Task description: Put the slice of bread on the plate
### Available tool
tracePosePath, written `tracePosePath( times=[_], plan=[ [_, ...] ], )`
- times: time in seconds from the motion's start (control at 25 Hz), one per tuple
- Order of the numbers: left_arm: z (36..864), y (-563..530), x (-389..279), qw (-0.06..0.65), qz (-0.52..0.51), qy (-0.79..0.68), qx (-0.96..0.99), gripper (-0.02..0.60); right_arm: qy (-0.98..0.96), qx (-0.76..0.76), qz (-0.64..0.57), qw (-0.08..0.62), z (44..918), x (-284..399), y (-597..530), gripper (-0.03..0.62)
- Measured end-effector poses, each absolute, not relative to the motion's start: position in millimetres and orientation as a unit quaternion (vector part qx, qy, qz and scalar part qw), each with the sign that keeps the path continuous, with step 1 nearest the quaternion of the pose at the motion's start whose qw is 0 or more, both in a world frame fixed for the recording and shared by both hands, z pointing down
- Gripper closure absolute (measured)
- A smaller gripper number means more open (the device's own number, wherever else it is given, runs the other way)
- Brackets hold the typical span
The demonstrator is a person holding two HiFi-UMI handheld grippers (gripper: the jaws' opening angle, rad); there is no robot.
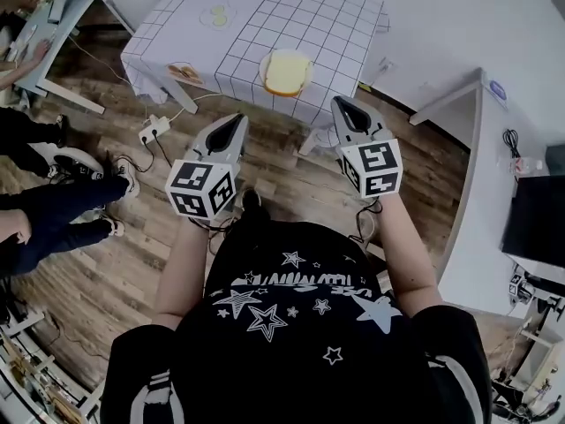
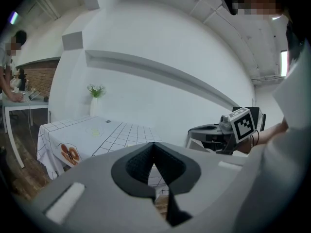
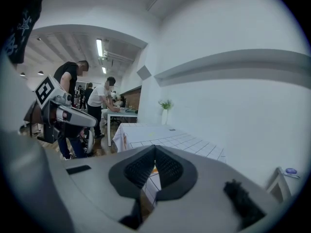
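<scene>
A brown wood-plank floor [image 1: 106, 263] fills most of the head view, and at its far side stands a counter draped in a white cloth with a thin dark grid [image 1: 291, 11]. Nearer the camera is the person in a black top printed with white stars [image 1: 300, 325], both forearms stretched toward the counter. The left tool [image 1: 235, 120], grey with dark pads and a black-and-white marker cube at its back, is held over the floor short of the cloth's hanging edge; its own view shows its pads closed together with nothing between them. The right tool [image 1: 341, 104], of the same build, is held just short of the counter's near edge, and its pads are likewise pressed together and empty. Between the two tool tips and a little beyond them, a round white plate [image 1: 264, 66] sits near the counter's front edge, and the pale yellow square slice of bread [image 1: 288, 71] lies on it. A white power strip [image 1: 154, 129] lies on the floor beside the counter.
</scene>
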State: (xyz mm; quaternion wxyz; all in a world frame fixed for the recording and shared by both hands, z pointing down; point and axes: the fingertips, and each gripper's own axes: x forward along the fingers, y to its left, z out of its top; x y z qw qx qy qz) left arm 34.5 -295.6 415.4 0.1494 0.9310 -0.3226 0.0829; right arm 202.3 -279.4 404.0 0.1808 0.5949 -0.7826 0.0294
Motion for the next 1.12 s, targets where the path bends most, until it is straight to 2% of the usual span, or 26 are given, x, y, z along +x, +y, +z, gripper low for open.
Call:
tracePosePath(
  times=[0.48,1.12],
  plan=[
    [399.9,-208.3,52.0,0.140,0.063,-0.352,0.923,0.572,-0.805,0.521,-0.099,0.266,397.0,182.3,-185.6,0.580],
    [394.7,-90.1,56.3,0.154,0.055,-0.379,0.911,0.572,-0.839,0.502,-0.061,0.201,392.8,180.1,-82.5,0.580]
  ],
)
